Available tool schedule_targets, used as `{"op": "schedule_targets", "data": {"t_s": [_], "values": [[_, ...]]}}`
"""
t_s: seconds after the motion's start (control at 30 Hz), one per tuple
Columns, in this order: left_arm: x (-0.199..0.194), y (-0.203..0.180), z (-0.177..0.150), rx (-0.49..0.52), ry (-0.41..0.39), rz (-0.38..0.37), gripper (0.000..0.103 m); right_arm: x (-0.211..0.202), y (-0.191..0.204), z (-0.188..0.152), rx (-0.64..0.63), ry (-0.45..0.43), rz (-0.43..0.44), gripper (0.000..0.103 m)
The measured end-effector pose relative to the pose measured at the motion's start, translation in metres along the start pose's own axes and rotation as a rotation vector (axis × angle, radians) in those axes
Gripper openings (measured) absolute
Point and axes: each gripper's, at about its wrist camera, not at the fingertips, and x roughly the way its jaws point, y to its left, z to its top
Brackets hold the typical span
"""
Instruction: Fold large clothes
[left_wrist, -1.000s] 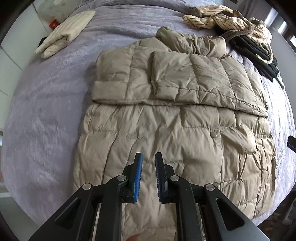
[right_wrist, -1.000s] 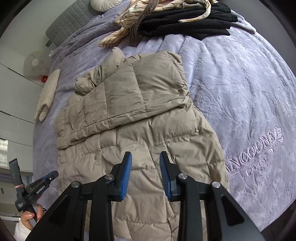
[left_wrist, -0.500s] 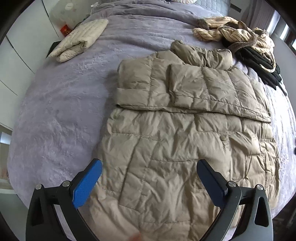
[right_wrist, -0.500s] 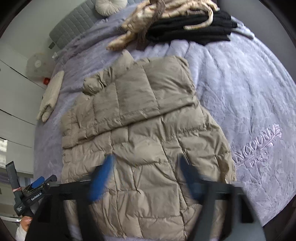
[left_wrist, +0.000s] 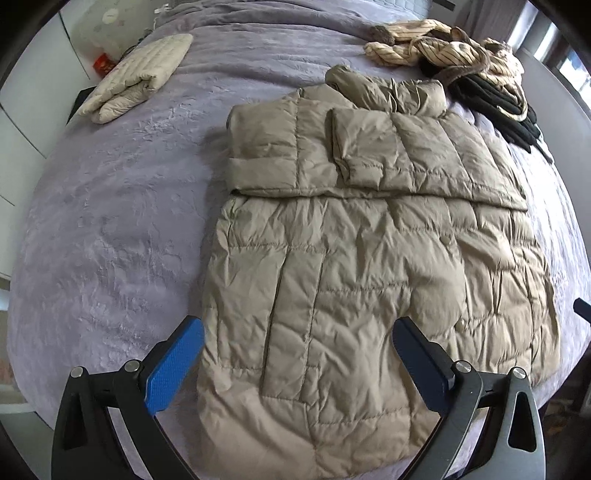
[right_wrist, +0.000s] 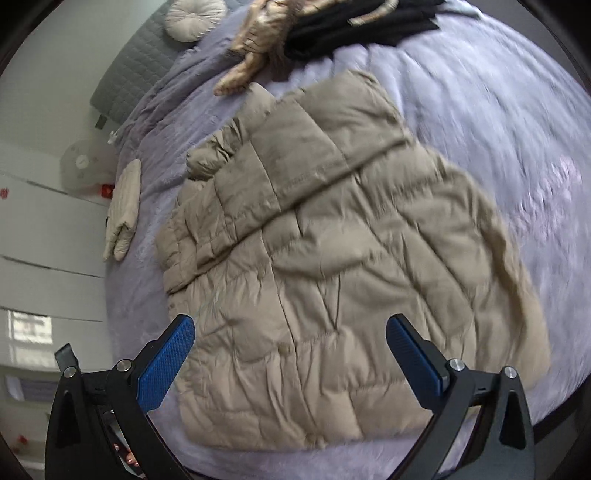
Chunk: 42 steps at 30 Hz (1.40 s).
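Note:
A large tan quilted puffer jacket (left_wrist: 369, 266) lies flat on the lilac bedspread (left_wrist: 110, 221), its sleeves folded across the chest near the collar. My left gripper (left_wrist: 297, 363) hovers over the jacket's near hem at its left side, jaws wide open with nothing between the blue pads (left_wrist: 173, 369). The same jacket (right_wrist: 332, 266) fills the right wrist view, slightly blurred. My right gripper (right_wrist: 290, 356) hangs above the near hem, open and holding nothing.
A folded cream garment (left_wrist: 136, 81) rests at the bed's far left edge. A heap of striped beige and black clothes (left_wrist: 461, 62) sits at the far right. A round cushion (right_wrist: 195, 18) and grey headboard (right_wrist: 129, 70) lie beyond. White cabinets (right_wrist: 44, 229) stand beside the bed.
Both grippers went from nearly shut to wide open. Both drew back from the jacket so more of the bed shows; the left view shifted left, the right view rolled.

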Motion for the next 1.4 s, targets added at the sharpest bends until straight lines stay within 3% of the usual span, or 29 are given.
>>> {"op": "schedule_targets", "data": {"t_s": [0.23,0.37,0.63,0.83,1.0,1.2,1.4], "values": [[-0.008,0.009,-0.018,-0.033,-0.003,0.002,0.102,0.0,-0.006,-0.011,0.015,0.052,-0.008,0.103],[-0.006,0.016,-0.041,-0.074,0.044,-0.01,0.102,-0.004,-0.017,-0.015,0.01,0.074,0.014,0.103],[0.0,0.041,-0.1,-0.235,0.139,-0.037,0.102,-0.02,-0.082,-0.04,0.108,0.111,0.039,0.103],[0.006,0.06,-0.142,-0.365,0.187,-0.117,0.102,-0.02,-0.131,-0.053,0.227,0.137,0.092,0.103],[0.028,0.061,-0.168,-0.443,0.243,-0.247,0.102,-0.012,-0.172,-0.066,0.383,0.148,0.19,0.103],[0.047,0.051,-0.169,-0.475,0.244,-0.338,0.102,-0.001,-0.207,-0.081,0.533,0.134,0.278,0.103],[0.059,0.045,-0.155,-0.486,0.247,-0.384,0.102,0.01,-0.218,-0.088,0.587,0.117,0.296,0.103]]}}
